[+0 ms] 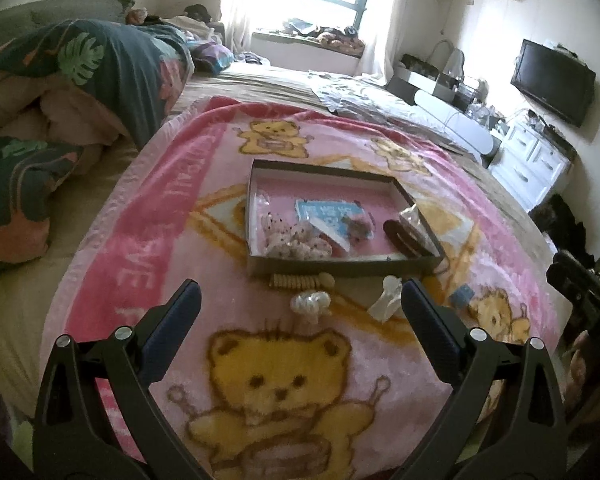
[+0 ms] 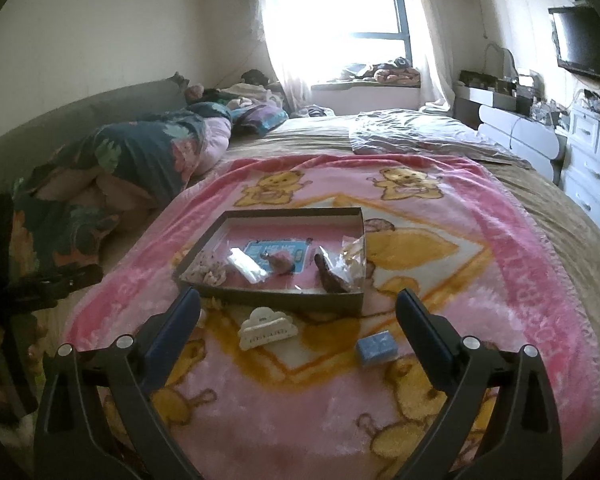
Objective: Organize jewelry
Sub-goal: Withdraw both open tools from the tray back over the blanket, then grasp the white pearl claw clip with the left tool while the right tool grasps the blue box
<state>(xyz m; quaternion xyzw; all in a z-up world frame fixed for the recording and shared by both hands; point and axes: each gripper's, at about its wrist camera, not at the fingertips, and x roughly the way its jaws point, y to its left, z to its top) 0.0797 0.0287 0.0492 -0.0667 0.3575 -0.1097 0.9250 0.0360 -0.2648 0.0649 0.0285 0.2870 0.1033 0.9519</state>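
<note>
Hair clip [image 2: 267, 327] on blanket [image 2: 500, 264] between wide, empty right fingers [image 2: 172, 320], nearer the left one.

We see a bed [image 2: 540, 200] covered in a tan sheet, with a pink bear-print blanket [image 2: 520, 280] spread across the middle of both views. On the blanket, at frame centre, lies a shallow cardboard box [image 1: 342, 270]. Just below it in the left wrist view lie a beige ridged clip [image 1: 296, 281], a pearly piece [image 1: 310, 303] and a white cloud-shaped claw clip [image 2: 266, 328]. A small blue block [image 2: 376, 347] sits lower right. A floral quilt [image 1: 92, 76] is heaped upper left.
</note>
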